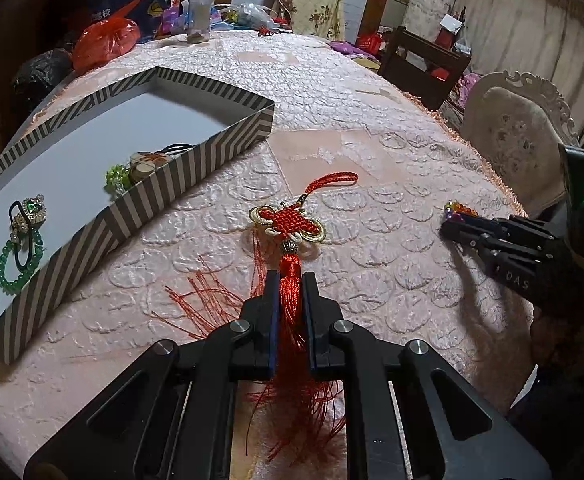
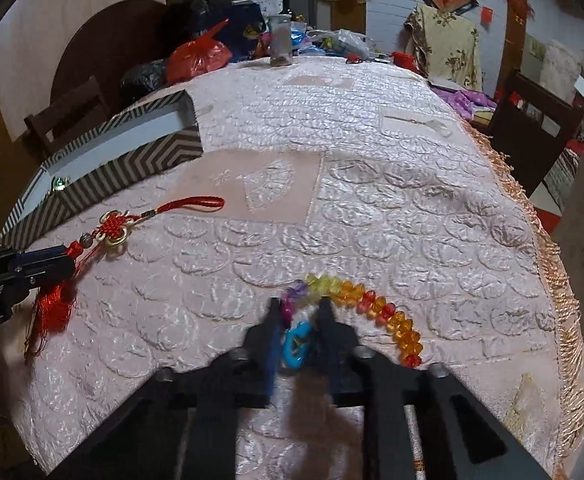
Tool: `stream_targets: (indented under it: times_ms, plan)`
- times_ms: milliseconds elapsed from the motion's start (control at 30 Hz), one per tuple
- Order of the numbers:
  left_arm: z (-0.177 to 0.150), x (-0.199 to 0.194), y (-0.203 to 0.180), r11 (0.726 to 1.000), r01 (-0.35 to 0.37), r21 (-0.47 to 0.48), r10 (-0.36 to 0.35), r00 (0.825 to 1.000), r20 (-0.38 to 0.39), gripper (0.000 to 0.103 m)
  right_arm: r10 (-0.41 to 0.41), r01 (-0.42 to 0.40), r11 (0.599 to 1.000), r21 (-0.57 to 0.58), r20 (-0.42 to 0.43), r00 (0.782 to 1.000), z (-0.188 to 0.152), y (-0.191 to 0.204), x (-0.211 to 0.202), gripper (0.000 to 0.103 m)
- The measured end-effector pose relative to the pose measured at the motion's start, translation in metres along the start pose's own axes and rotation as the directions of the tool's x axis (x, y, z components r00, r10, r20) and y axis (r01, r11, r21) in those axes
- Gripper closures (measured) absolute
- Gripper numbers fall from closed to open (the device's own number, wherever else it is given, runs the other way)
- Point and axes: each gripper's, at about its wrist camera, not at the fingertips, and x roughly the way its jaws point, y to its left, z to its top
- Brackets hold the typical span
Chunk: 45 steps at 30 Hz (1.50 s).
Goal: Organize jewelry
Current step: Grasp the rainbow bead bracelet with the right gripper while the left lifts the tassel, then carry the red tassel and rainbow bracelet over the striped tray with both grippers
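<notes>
- The red knot ornament is laid flat on the worktop, just beside the striped box; its woven knot is edged with pale gold cord loops, a braided red loop is curled at its far end, and a small metal bead sits above the silky tassel.
- The tassel is clamped near its top by the left tool, whose black fingers are drawn in narrow around the threads; the tool is angled steeply down toward the cloth, and loose red strands are fanned out to its left and beneath it.
- The bead string is curved over the worktop to the right, well apart from the ornament; its faceted, translucent beads are graded from purple and yellow through orange to red.
- The purple and blue end of the string is gripped by the right tool, tilted downward and blurred, its fingers brought close together on it.
- Inside the white-lined, shallow cardboard box, a green bead bracelet, a jewelled black hair tie and further pieces near the far wall are seen.
- The worktop is covered by a pale pink, embossed, glossy cloth with a fringed edge.
</notes>
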Motion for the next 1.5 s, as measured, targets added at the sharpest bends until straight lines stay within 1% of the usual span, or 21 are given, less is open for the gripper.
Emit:
stream_targets:
  times_ms: [33,67,133,267,367,533,767,867,1333,1433,1500]
  plan:
    - [0.0,-0.001,0.001,1.0,0.004,-0.005,-0.004,1.0,0.0,0.094,0.007,-0.007,1.0,0.008,0.004,1.0,-0.001,-0.001,-0.002,0.098]
    - [0.001,-0.002,0.002,1.0,0.006,-0.009,-0.006,1.0,0.003,0.094,0.011,-0.011,1.0,0.017,0.008,1.0,0.001,-0.001,-0.003,0.099]
    - [0.002,-0.004,0.002,1.0,0.004,-0.011,-0.004,1.0,0.008,0.094,0.016,-0.016,0.999,0.029,0.029,0.999,0.006,0.002,-0.008,0.099]
    - [0.005,-0.011,0.001,1.0,0.007,-0.006,-0.007,1.0,0.021,0.094,0.035,-0.041,0.998,0.051,0.099,0.994,0.012,0.003,-0.029,0.099]
    - [0.01,-0.019,0.0,1.0,0.019,-0.001,-0.019,0.999,0.037,0.094,0.039,-0.047,0.997,0.06,0.127,0.991,0.017,0.007,-0.043,0.099]
    - [0.018,-0.031,0.0,0.998,0.057,-0.002,-0.057,0.997,0.06,0.094,0.031,-0.047,0.993,0.109,0.147,0.989,0.022,0.011,-0.06,0.099]
    - [0.024,-0.044,-0.001,0.998,0.055,0.006,-0.056,0.995,0.081,0.094,0.027,-0.05,0.989,0.139,0.163,0.986,0.03,0.018,-0.073,0.099]
    - [0.027,-0.051,-0.001,0.999,0.051,0.01,-0.052,0.994,0.094,0.094,0.023,-0.046,0.989,0.138,0.17,0.985,0.035,0.023,-0.078,0.099]
    - [0.042,-0.087,-0.005,0.999,0.042,0.025,-0.046,0.986,0.161,0.094,0.061,-0.084,0.993,0.085,0.241,0.969,0.06,0.052,-0.105,0.099]
    - [0.043,-0.094,-0.005,0.999,0.031,0.023,-0.034,0.986,0.165,0.094,0.066,-0.087,0.993,0.077,0.244,0.968,0.061,0.056,-0.107,0.099]
    - [0.044,-0.094,-0.004,1.0,0.007,0.015,-0.01,0.988,0.153,0.094,0.069,-0.089,0.993,0.072,0.242,0.968,0.061,0.059,-0.107,0.099]
